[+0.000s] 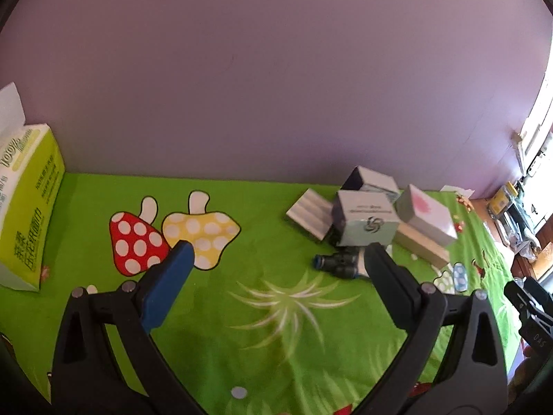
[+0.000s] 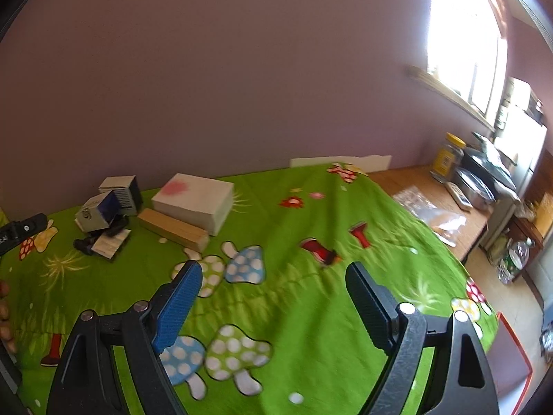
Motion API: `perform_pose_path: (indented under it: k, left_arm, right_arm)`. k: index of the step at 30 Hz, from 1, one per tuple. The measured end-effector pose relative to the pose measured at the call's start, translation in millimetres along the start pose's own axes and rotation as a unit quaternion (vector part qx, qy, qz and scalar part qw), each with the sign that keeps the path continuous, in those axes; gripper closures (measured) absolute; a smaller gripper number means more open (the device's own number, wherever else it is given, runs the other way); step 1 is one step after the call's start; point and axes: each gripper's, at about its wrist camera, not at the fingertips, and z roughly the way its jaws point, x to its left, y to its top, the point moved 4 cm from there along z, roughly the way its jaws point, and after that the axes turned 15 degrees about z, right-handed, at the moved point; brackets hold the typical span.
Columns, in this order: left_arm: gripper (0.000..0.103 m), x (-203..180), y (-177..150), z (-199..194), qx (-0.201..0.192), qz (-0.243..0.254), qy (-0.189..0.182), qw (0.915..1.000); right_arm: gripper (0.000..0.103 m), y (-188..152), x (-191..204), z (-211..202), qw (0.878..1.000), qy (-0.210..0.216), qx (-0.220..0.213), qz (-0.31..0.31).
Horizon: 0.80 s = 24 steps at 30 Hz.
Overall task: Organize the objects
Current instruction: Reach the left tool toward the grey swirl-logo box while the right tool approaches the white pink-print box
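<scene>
Through the left wrist view, the left gripper (image 1: 276, 263) is hovering with its fingers spread wide, gripping nothing, over the green mushroom-print cloth (image 1: 242, 328) covering the worktop; a black tube fitting (image 1: 334, 263) is lying just ahead of the right finger, beside a cluster of small boxes (image 1: 366, 219) near the back edge, while a tissue pack (image 1: 27, 207) is standing at the left edge. Through the right wrist view, the right gripper (image 2: 273, 280) is likewise hovering spread and empty, with a wooden block (image 2: 172, 230) touching a white box (image 2: 193, 202) toward the back-left.

Both grippers were black plastic: the left gripper (image 1: 276, 259) and the right gripper (image 2: 273, 280) each had one blue ribbed pad, one black pad, and silver screws
</scene>
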Motion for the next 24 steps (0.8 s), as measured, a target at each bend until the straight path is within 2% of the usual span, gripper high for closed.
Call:
perform_pose_path:
  k: [10, 14, 16, 18, 21, 24]
  left_arm:
    - [0.005, -10.2, -9.3, 32.9, 0.046, 0.033, -0.030, 0.9979]
    - [0.022, -17.6, -9.6, 37.5, 0.051, 0.047, -0.062, 0.9957]
    - [0.027, -22.3, -9.8, 37.8, 0.051, 0.056, -0.069, 0.9947]
    - [0.041, -27.1, -10.8, 38.8, 0.053, 0.065, -0.084, 0.9929]
    - [0.056, -29.5, -12.3, 39.4, 0.056, 0.069, -0.093, 0.9917]
    - [0.064, -28.8, -14.0, 38.9, 0.055, 0.066, -0.101, 0.9912]
  right_arm:
    - [0.017, -2.7, 40.5, 22.4, 0.998, 0.025, 0.026, -0.042]
    - [0.017, -4.1, 55.6, 29.1, 0.997, 0.036, 0.034, -0.061]
    - [0.017, -4.7, 62.9, 34.3, 0.996, 0.041, 0.039, -0.070]
    - [0.017, -4.8, 68.9, 39.3, 0.995, 0.044, 0.047, -0.076]
    - [0.017, -4.4, 79.3, 46.6, 0.993, 0.052, 0.054, -0.087]
    - [0.017, -3.7, 89.2, 53.7, 0.992, 0.054, 0.058, -0.099]
